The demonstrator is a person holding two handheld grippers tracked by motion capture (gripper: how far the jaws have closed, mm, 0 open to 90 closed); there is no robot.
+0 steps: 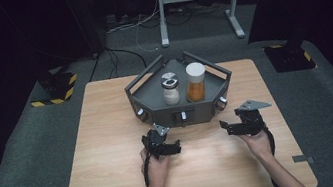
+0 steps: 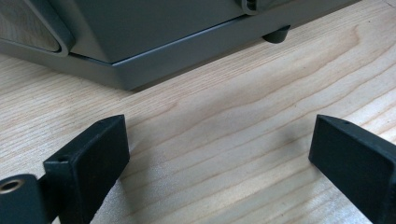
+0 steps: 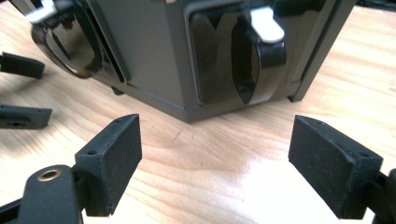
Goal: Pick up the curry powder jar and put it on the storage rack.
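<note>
Both grippers, left [image 2: 219, 154] and right [image 3: 215, 158], sit spread wide and empty on bare wooden table [image 1: 118, 182], just short of the grey tray [image 1: 156, 107]; dark floor around.

High view looking down on the table [image 1: 118, 182], both gripper views low, close, facing the grey tray [image 1: 156, 106].

two open claws, left claw [image 1: 177, 147] and right claw [image 1: 224, 127], hover over the worktop [image 1: 110, 133] just before a grey tray [image 1: 154, 93] holding two jars.
</note>
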